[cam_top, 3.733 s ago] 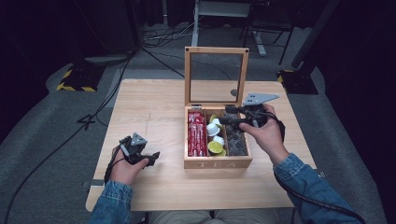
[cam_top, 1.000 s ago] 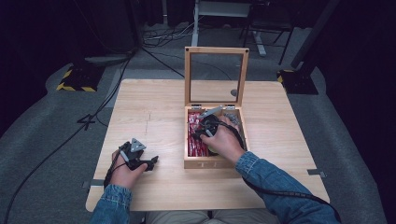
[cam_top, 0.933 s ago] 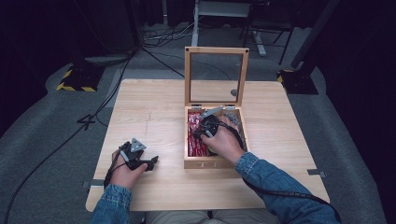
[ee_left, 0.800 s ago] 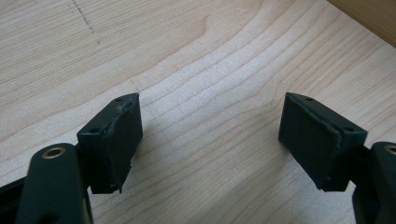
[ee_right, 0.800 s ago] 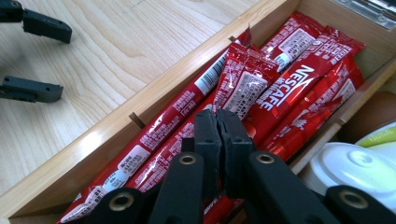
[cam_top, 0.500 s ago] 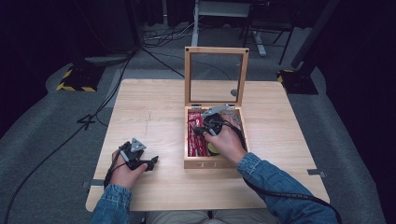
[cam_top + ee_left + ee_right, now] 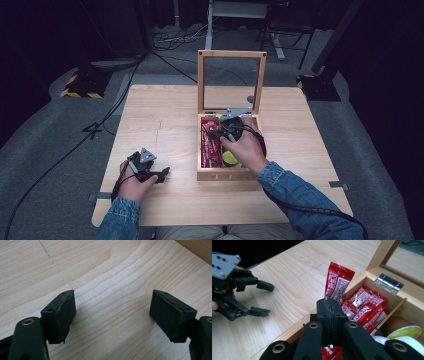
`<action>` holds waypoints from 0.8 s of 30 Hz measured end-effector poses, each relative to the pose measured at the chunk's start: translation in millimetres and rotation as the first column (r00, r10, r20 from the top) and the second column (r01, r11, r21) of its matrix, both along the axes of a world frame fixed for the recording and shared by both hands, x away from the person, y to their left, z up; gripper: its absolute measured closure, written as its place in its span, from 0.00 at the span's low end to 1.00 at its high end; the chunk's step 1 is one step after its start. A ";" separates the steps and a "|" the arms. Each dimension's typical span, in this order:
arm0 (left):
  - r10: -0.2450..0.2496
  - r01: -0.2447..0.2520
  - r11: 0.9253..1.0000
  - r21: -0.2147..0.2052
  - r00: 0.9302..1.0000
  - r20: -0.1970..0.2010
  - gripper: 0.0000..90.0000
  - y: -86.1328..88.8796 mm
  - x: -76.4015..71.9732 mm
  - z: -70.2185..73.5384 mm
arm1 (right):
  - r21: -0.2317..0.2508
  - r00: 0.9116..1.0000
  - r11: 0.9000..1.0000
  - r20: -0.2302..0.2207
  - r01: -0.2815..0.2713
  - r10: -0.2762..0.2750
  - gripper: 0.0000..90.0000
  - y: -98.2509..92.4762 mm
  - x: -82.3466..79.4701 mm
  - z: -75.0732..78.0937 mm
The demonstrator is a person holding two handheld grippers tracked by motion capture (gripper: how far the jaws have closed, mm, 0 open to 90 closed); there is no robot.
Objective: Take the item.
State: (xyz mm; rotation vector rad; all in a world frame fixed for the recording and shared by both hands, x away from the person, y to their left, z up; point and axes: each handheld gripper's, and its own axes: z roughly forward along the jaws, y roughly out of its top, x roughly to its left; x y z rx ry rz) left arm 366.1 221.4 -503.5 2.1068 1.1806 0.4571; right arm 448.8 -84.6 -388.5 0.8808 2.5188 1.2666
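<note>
A person in blue denim sleeves [image 7: 300, 197], cuffs buttoned at the wrist, works with two hand-held tools of matt black metal. The left gripper [image 7: 162, 173] carries a grey three-cornered plate dotted with dark screw holes, and a black cable loops from its body. The right gripper [image 7: 212, 134] bears a like plate, with a black cable trailing along the sleeve. Each jaw ends in a blocky black rubber pad [image 7: 62, 315], scuffed along its edges, on linked arms pinned with brass-coloured rivets [image 7: 313, 325].
</note>
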 end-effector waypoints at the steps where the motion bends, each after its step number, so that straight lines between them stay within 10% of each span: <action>1: 0.000 0.000 1.000 -0.001 1.000 0.001 0.24 -0.1 0.0 -0.1 | 0.002 1.000 1.000 0.003 -0.002 0.002 0.99 -0.8 -0.4 1.6; 24: -0.018 0.018 1.000 0.006 1.000 -0.013 0.16 -2.4 4.2 -0.5 | 0.099 0.998 0.995 0.064 0.012 -0.018 0.99 -46.7 -10.2 42.3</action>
